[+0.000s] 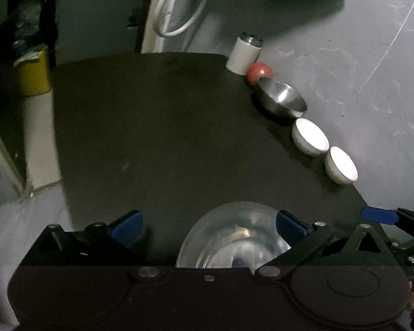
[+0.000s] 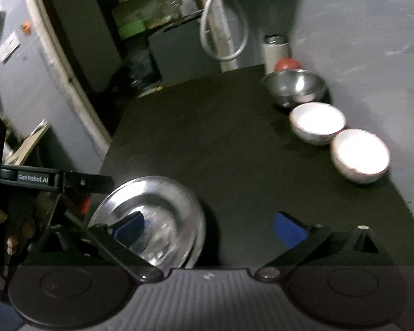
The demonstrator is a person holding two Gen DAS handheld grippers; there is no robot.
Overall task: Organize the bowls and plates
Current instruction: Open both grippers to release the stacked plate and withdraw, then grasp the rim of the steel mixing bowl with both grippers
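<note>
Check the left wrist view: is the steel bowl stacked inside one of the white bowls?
No, the steel bowl sits by itself on the dark table, beside the nearer white bowl in the row.

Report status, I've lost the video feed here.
Left gripper open, right gripper open, both empty. Steel plates stacked on table, unheld. Steel bowl, two white bowls along wall. Nothing blocking.

Shiny steel plates (image 2: 151,215), stacked, lie flat at the dark surface's (image 2: 220,151) near edge. Along the far-right edge by the wall, upright in a row: steel bowl (image 2: 295,88), then 2 white bowls (image 2: 317,122) (image 2: 360,154), nearly touching.
</note>
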